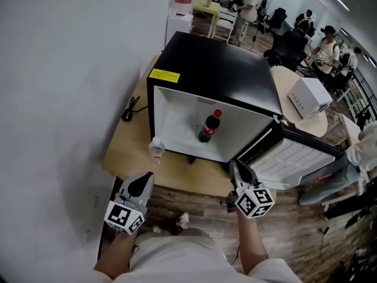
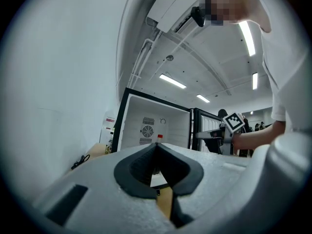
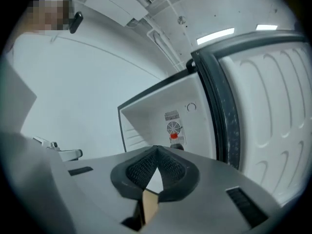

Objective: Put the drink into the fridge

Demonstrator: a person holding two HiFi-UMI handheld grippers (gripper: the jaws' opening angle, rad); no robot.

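A black mini fridge [image 1: 218, 63] stands on a wooden table [image 1: 126, 146], and its door [image 1: 294, 155] is swung wide to the right. Inside, a dark cola bottle with a red cap [image 1: 208, 127] stands upright on the white floor. Its cap [image 2: 160, 137] peeks over the left jaws, and the cap [image 3: 173, 136] also shows over the right jaws. My left gripper [image 1: 141, 184] is shut and empty, in front of the table's near edge. My right gripper [image 1: 238, 171] is also shut and empty, close to the open door's inner side [image 3: 263, 116].
A clear plastic bottle [image 1: 156, 148] stands on the table just left of the fridge opening. A black cable [image 1: 131, 108] lies by the wall at left. A white box [image 1: 307, 96] sits on a round table behind the fridge, with people farther back.
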